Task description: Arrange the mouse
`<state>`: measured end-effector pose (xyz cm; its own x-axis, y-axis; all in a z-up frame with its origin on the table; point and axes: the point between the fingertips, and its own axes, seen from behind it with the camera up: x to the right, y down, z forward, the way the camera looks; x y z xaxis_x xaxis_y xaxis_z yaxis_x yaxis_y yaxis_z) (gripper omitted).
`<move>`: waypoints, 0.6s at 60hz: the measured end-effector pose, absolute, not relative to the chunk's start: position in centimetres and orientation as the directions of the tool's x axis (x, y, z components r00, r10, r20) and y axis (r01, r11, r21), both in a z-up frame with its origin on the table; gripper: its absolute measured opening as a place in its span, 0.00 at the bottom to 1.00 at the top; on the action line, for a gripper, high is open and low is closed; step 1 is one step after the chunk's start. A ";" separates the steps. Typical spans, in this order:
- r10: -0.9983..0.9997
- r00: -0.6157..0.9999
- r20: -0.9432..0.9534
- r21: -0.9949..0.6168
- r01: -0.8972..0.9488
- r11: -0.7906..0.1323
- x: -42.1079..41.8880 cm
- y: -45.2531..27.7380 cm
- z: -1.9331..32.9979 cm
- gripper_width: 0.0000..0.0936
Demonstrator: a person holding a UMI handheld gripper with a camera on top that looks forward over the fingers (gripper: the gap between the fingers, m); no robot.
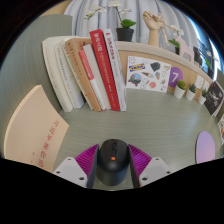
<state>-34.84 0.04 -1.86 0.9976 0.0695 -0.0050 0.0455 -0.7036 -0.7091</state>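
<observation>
Black mouse (112,163) sits between the gripper (112,166) pads (85,160), which press its sides. Books (88,72) lean beyond on the desk (130,120).

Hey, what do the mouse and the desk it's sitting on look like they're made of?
The mouse, between the gripper fingers, looks like matte black plastic: a smooth moulded shell with dull highlights and a small red scroll wheel. The desk appears to be pale laminate or painted board: an even, flat grey-beige surface with no visible grain. Whether the fingers press on the mouse is unclear.
</observation>
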 end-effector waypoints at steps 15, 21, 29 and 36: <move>0.094 0.995 -0.030 -0.682 0.048 -0.730 -35.1 -0.2 -2.0 0.40; 0.131 0.991 -0.034 -0.658 0.076 -0.749 -35.1 -0.3 -2.1 0.37; 0.162 0.983 -0.087 -0.632 0.071 -0.772 -35.0 -0.5 -1.5 0.37; 0.198 0.975 -0.101 -0.698 0.073 -0.713 -32.0 0.2 4.0 0.38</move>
